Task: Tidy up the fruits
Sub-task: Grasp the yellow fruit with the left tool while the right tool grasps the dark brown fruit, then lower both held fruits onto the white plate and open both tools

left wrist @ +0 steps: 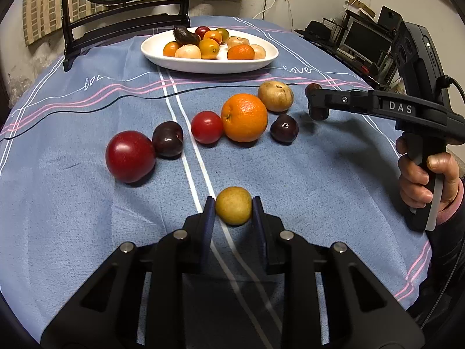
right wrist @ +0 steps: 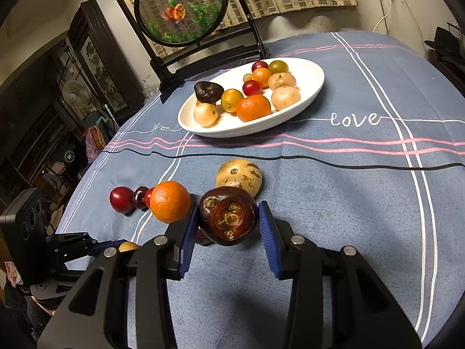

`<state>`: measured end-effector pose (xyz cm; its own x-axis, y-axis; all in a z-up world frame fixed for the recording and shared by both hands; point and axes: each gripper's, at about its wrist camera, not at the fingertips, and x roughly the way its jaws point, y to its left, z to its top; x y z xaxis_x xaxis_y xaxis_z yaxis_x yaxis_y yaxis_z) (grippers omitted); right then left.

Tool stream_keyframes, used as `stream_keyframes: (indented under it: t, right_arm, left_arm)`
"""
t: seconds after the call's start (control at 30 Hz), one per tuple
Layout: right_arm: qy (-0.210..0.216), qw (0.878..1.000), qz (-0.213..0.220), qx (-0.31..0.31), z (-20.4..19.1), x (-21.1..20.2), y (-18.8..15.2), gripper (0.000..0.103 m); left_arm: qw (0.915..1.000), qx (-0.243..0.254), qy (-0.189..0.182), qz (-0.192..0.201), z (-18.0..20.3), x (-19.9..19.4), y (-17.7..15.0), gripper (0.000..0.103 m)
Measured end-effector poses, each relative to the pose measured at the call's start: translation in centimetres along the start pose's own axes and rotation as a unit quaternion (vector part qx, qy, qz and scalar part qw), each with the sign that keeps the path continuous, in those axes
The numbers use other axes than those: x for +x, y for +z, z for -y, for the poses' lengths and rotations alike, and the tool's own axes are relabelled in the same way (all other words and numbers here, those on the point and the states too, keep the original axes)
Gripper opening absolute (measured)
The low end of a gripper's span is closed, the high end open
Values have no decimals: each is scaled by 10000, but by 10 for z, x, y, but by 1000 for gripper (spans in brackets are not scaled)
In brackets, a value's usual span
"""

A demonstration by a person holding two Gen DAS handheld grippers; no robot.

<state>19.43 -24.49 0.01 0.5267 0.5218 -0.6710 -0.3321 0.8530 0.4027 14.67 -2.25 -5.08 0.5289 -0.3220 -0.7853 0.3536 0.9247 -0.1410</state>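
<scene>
**Two fruits held, ready for the plate**

On the left side of the blue tablecloth (left wrist: 87,203) sits a big red plum (left wrist: 130,156). A dark plum (left wrist: 168,139) touches it. Next come a red tomato (left wrist: 207,127) and a big orange (left wrist: 244,117), side by side and touching. A tan round fruit (left wrist: 275,96) sits just behind the orange, and another dark plum (left wrist: 284,128) sits just to the right of it. These fruits lie loose on the cloth. They look like they are waiting for their turn.

Nearer the camera, the left gripper (left wrist: 233,206) has its jaws pressed on a small yellow-green fruit (left wrist: 233,205), one pad on each side. The fruit looks to be sitting low, at the cloth. I think the squeeze from both sides is there so the round fruit cannot roll away when it goes up.

On the right, the right gripper (right wrist: 228,218) is clamped on a dark brown fruit (right wrist: 227,216) with little knobs on its end. In the left wrist view it hangs above the cloth, clear of the other fruits. A hand (left wrist: 421,180) holds the handle.

At the back of the table the white plate (left wrist: 162,58) already holds many small fruits. It is well apart from both grippers. I think both held fruits are meant to go there, because that is where the sorted fruits are.
</scene>
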Motion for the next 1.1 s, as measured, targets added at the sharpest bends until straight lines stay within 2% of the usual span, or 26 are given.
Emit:
stream_keyframes:
  t: [0.23, 0.37, 0.47, 0.57, 0.73, 0.8, 0.93, 1.07, 1.1]
  right_arm:
    - [-18, 10000, 64, 2, 1, -2, 0, 42]
    - [51, 9993, 348, -85, -3, -12, 3, 42]
    - [157, 9980, 609, -21, -2, -15, 13, 42]
    - [-6, 9966, 823, 36, 3, -9, 36, 42]
    - [-236, 9934, 1119, 81, 15, 17, 80, 42]
    - [-259, 9930, 1142, 134, 21, 33, 96, 42]
    - [-435, 9934, 1063, 75, 27, 58, 111, 42]
    - [-476, 9940, 980, 70, 31, 74, 119, 45]
    - [-461, 9943, 960, 79, 31, 75, 119, 48]
  left_arm:
    - [9997, 48, -83, 239, 5, -8, 3, 26]
    - [9988, 179, -137, 424, 8, -17, 17, 26]
    - [9976, 308, -284, 551, 7, -24, 45, 26]
    - [9965, 479, -231, 640, 4, -20, 89, 26]
    - [9973, 333, -189, 632, -9, 14, 160, 26]
    - [9976, 335, -61, 598, -13, 31, 179, 26]
    - [9982, 371, 127, 451, -17, 64, 199, 26]
    - [9983, 350, 146, 434, -20, 78, 208, 26]
    - [9983, 333, 202, 436, -21, 78, 209, 32]
